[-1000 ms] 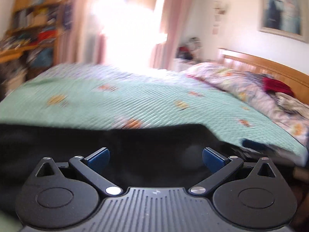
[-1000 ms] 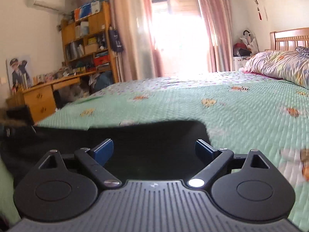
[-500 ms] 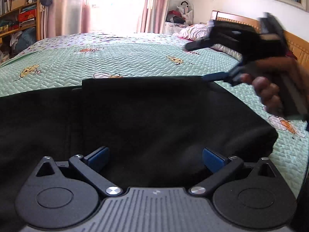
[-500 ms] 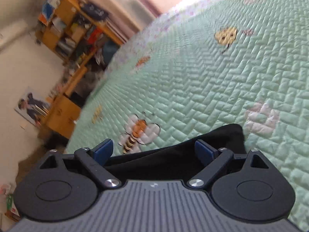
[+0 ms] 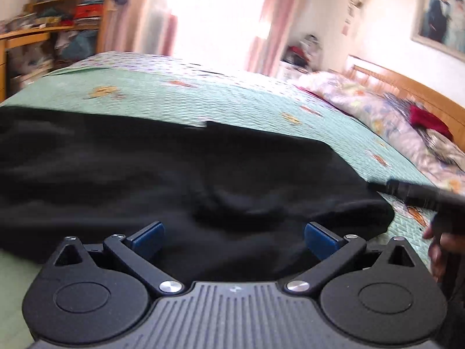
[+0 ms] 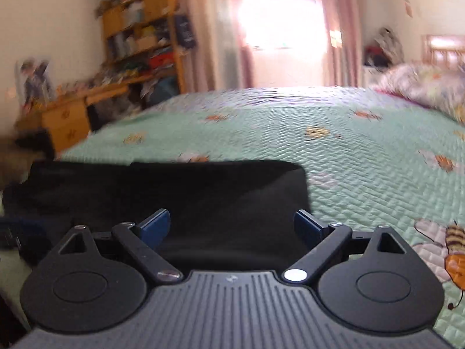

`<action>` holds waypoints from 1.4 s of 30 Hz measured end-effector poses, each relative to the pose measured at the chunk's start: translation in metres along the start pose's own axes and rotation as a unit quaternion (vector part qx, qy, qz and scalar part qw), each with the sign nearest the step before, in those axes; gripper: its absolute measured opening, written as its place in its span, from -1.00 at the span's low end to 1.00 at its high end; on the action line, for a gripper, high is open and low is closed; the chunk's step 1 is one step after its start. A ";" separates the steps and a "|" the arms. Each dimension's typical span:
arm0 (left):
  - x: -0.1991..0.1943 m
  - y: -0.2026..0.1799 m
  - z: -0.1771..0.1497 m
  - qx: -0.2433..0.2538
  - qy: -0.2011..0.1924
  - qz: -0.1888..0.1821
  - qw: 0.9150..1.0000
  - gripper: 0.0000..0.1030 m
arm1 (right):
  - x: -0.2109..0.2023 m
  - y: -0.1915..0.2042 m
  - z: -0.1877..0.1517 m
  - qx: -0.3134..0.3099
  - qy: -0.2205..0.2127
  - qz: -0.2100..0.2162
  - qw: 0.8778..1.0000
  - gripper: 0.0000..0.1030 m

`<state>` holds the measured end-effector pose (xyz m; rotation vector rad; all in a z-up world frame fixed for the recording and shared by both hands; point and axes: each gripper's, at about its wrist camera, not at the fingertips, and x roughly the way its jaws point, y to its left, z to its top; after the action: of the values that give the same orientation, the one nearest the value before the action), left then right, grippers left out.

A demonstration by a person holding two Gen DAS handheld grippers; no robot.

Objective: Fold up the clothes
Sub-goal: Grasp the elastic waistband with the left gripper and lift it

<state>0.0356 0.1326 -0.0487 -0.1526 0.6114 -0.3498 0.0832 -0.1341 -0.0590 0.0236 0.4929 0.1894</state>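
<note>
A black garment (image 5: 180,174) lies spread on the green quilted bedspread (image 5: 232,99). It also shows in the right wrist view (image 6: 186,192), with a straight far edge and a rounded right corner. My left gripper (image 5: 234,237) is open and empty, low over the garment's near edge. My right gripper (image 6: 231,226) is open and empty, over the garment's near right part. The other gripper (image 5: 418,193) shows in the left wrist view at the garment's right edge, held in a hand.
The bedspread (image 6: 334,133) with bee prints stretches far ahead. A floral duvet (image 5: 377,110) and a wooden headboard (image 5: 407,87) lie at the right. A wooden desk (image 6: 66,116) and shelves (image 6: 139,35) stand at the left, beside the curtained window (image 6: 279,26).
Both cameras have swung. The right gripper has levelled out from a steep downward look at the garment's corner. The right gripper has dropped lower at the garment's right edge. Both stay open.
</note>
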 end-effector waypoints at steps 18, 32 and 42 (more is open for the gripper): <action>-0.047 0.255 -0.011 -0.506 -0.084 0.037 0.858 0.99 | -0.019 0.042 -0.036 0.062 -0.003 0.011 0.998 0.81; 0.002 0.309 0.025 -0.552 -0.091 0.030 0.829 0.93 | 0.000 0.040 -0.053 0.064 -0.008 -0.009 0.998 0.81; -0.017 0.260 0.054 -0.482 -0.123 0.073 0.864 -0.44 | 0.005 0.041 -0.056 0.056 -0.024 -0.013 0.998 0.93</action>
<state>0.1261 0.3831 -0.0591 -1.0949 0.4919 0.1575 0.0536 -0.0947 -0.1079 0.1316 0.4546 0.1345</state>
